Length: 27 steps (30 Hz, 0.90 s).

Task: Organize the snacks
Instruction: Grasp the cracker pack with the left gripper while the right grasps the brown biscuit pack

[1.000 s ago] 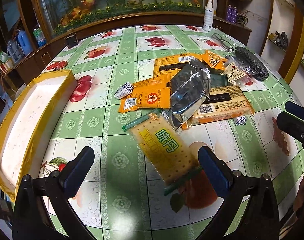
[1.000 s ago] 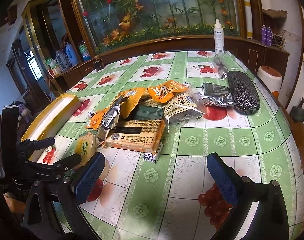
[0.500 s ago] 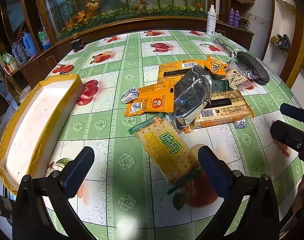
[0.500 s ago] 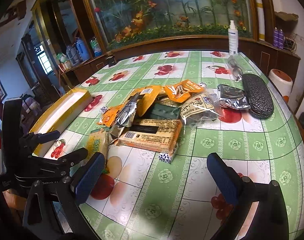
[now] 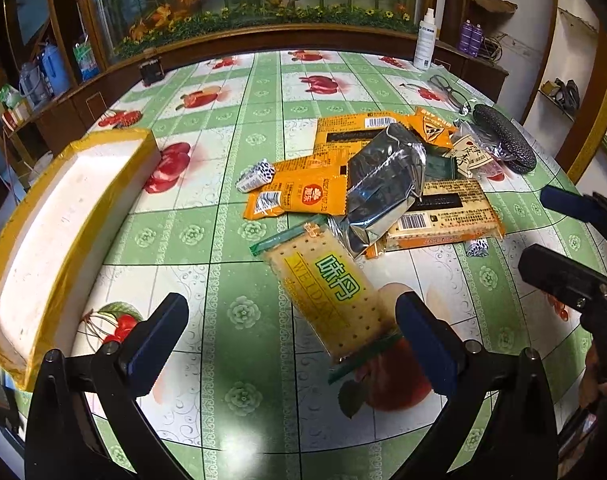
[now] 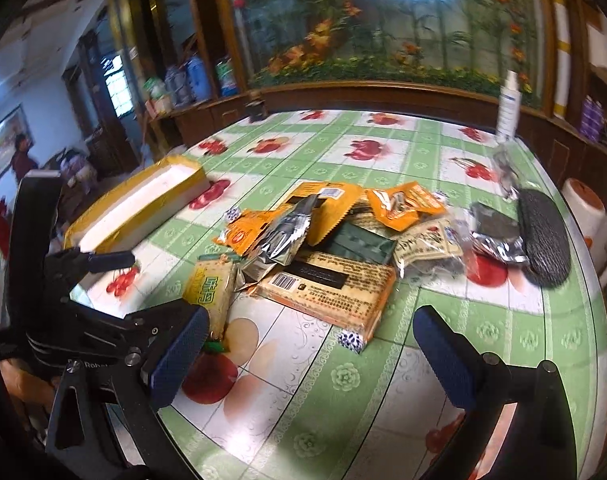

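Observation:
A heap of snack packets lies mid-table: a yellow cracker pack (image 5: 335, 292) (image 6: 211, 292) nearest me, a silver foil bag (image 5: 383, 188) (image 6: 281, 236), orange packets (image 5: 299, 196) and a long biscuit pack (image 5: 443, 216) (image 6: 327, 288). A white tray with yellow taped walls (image 5: 63, 216) (image 6: 143, 204) sits at the left. My left gripper (image 5: 291, 336) is open, low over the table, with the cracker pack's near end between its fingers and no contact visible. My right gripper (image 6: 307, 356) is open, just short of the heap, with nothing in it.
A black textured case (image 5: 503, 140) (image 6: 543, 236) and scissors (image 5: 447, 88) lie at the far right. A white spray bottle (image 5: 425, 40) stands at the back edge beside a wooden aquarium cabinet. A small wrapped candy (image 6: 353, 340) lies by the biscuit pack.
Both grippers pulled back and rose slightly, and the right view tilted up. The snacks have not moved and both grippers stay open.

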Tool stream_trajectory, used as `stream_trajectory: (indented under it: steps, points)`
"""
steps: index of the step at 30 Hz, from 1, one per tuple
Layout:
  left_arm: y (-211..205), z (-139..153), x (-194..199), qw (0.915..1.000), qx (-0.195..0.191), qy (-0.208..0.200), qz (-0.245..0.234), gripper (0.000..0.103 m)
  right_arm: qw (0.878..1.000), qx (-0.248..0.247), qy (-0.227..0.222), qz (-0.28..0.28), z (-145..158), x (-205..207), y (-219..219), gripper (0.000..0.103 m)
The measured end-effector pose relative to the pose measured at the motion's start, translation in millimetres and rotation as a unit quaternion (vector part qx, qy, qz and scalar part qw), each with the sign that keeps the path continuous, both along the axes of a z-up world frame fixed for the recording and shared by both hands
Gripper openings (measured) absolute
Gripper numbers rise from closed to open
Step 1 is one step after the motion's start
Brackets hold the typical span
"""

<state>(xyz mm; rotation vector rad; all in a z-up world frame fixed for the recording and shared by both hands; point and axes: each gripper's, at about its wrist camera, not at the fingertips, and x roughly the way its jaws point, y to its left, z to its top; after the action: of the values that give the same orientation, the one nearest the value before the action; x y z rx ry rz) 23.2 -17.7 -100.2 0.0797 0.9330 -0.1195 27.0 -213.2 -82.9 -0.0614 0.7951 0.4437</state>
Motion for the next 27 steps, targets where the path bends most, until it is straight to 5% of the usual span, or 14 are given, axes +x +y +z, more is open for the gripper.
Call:
stream_trajectory:
  steps: [12, 19, 22, 24, 27]
  points:
    - [-5.2, -22.2, 22.1, 0.9988, -0.011, 0.044, 0.014, 0.103, 0.984, -0.041, 0.063, 0.160, -31.8, 71.2, 28.3, 0.100]
    - [-3.6, -38.9, 31.0, 0.9971, -0.011, 0.073, 0.021, 0.103, 0.975, -0.070, 0.102, 0.182, -53.6, 90.2, 40.4, 0.095]
    - [1.7, -40.6, 31.0, 0.9973, -0.003, 0.070, 0.022, 0.103, 0.973, -0.091, 0.106, 0.186, -56.7, 80.4, 43.3, 0.082]
    - [7.9, -41.1, 31.2, 0.9978, -0.003, 0.064, 0.017, 0.103, 0.971, -0.090, 0.120, 0.186, -58.9, 74.5, 43.4, 0.064]
    - [13.1, -40.3, 31.5, 0.9981, -0.003, 0.061, 0.009, 0.103, 0.971, -0.101, 0.119, 0.182, -62.3, 66.3, 48.9, 0.063]
